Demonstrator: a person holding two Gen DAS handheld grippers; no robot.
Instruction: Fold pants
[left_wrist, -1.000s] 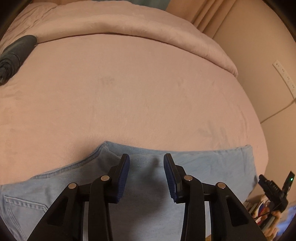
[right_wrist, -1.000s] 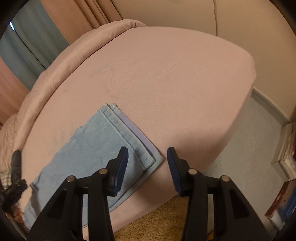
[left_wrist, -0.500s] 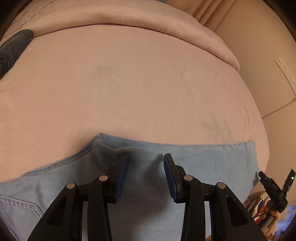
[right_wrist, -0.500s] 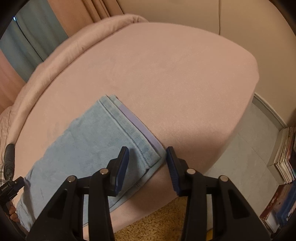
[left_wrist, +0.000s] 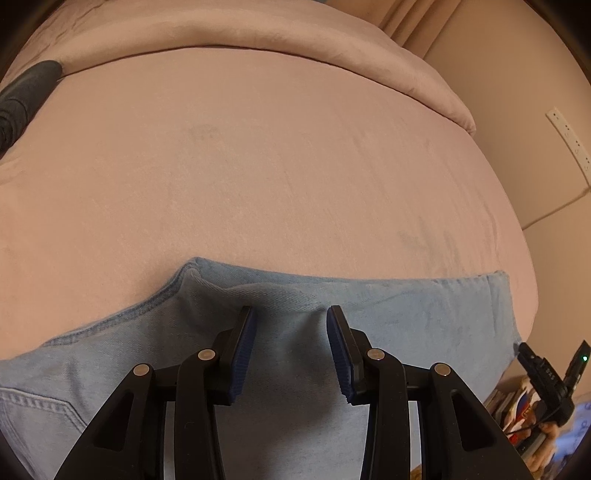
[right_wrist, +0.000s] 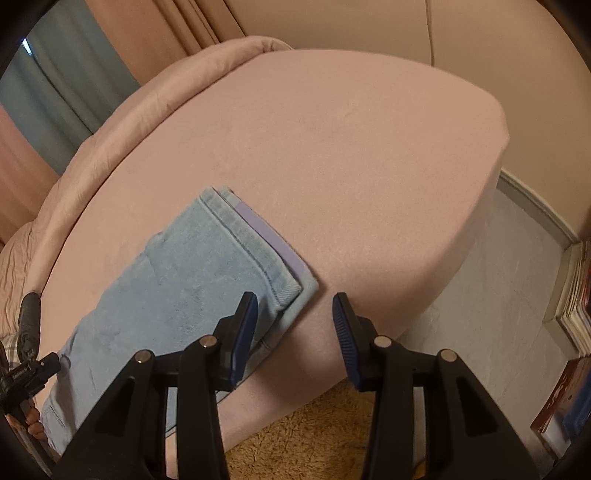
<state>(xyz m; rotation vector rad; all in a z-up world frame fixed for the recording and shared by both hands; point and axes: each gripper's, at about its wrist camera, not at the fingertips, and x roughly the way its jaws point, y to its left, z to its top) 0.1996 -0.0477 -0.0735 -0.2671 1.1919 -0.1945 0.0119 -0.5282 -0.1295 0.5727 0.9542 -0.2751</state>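
Light blue jeans (left_wrist: 388, 314) lie flat along the near edge of a pink bed (left_wrist: 277, 166), legs laid one on the other. My left gripper (left_wrist: 290, 332) is open and empty over the thigh part, near the crotch seam. In the right wrist view the jeans (right_wrist: 177, 280) run from the hems at the middle to the lower left. My right gripper (right_wrist: 294, 317) is open and empty, hovering at the near hem corner (right_wrist: 299, 288).
A rolled pink duvet (left_wrist: 258, 37) lies along the far side of the bed. A dark object (left_wrist: 22, 96) rests at the far left. Beside the bed are a tan rug (right_wrist: 314, 435), grey floor (right_wrist: 498, 295) and stacked books (right_wrist: 576, 295).
Both grippers have moved a little further over the bed and closer to the jeans. Both stay open. The jeans have not moved.
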